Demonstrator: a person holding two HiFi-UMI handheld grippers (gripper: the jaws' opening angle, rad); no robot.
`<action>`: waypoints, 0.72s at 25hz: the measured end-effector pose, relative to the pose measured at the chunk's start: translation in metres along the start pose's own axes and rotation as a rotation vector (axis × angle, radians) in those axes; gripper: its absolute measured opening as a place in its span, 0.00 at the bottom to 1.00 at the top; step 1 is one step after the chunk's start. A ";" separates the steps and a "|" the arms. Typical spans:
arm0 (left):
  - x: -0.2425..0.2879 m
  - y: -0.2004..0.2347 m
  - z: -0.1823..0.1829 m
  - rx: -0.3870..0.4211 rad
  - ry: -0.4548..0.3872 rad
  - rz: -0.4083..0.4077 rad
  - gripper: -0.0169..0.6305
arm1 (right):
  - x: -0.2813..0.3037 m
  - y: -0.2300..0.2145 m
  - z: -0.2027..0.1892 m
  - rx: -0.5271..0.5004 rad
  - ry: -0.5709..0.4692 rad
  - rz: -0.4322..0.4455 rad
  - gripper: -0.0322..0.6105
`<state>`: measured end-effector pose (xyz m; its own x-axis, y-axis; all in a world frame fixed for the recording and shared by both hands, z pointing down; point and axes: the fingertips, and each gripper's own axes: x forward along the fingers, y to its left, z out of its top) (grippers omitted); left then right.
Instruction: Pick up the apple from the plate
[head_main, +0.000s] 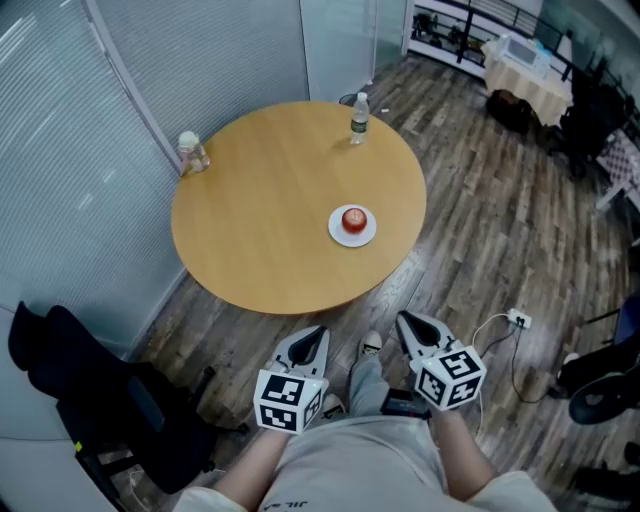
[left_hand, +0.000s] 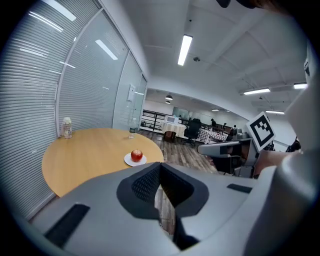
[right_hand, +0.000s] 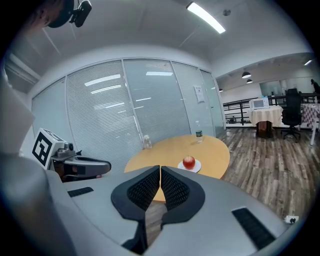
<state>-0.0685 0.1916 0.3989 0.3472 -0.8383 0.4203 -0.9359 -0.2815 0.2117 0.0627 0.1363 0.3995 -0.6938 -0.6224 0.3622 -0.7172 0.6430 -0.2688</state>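
Head view: round wooden table (head_main: 250, 230) in the upper middle of the frame; the apple (head_main: 354, 218) sits on a small white plate (head_main: 340, 238) toward the table's right edge, with a water bottle (head_main: 359, 117) at the top rim and a small jar (head_main: 192, 152) at the left rim, both well apart from the plate. We hold the left gripper (head_main: 318, 334) and the right gripper (head_main: 405, 321) low in the frame, off the table, far short of the fruit. Left gripper view: jaws pressed together with nothing between them; the apple shows small, left of centre, above the closed tips. Right gripper view: pads likewise meeting along a thin seam and empty; the apple lies just right of centre above them, so we judge this tool the better lined up. Step in hand, as we judge it: the approach. To do it well, we would part the chosen jaws wider than the apple before arrival, come in over the near table edge, set the pads either side of the fruit's widest part clear of the plate rim, close gently, then lift straight up so the plate stays put.
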 end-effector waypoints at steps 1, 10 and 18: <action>0.007 0.004 0.003 -0.002 0.002 0.005 0.03 | 0.008 -0.005 0.004 0.002 0.000 0.007 0.10; 0.090 0.042 0.054 -0.022 -0.011 0.068 0.03 | 0.084 -0.067 0.064 -0.044 0.004 0.065 0.10; 0.157 0.061 0.095 -0.038 -0.022 0.125 0.03 | 0.129 -0.130 0.104 -0.068 0.026 0.106 0.10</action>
<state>-0.0768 -0.0020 0.3941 0.2264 -0.8757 0.4266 -0.9687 -0.1567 0.1925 0.0595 -0.0734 0.3883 -0.7626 -0.5384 0.3586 -0.6335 0.7336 -0.2459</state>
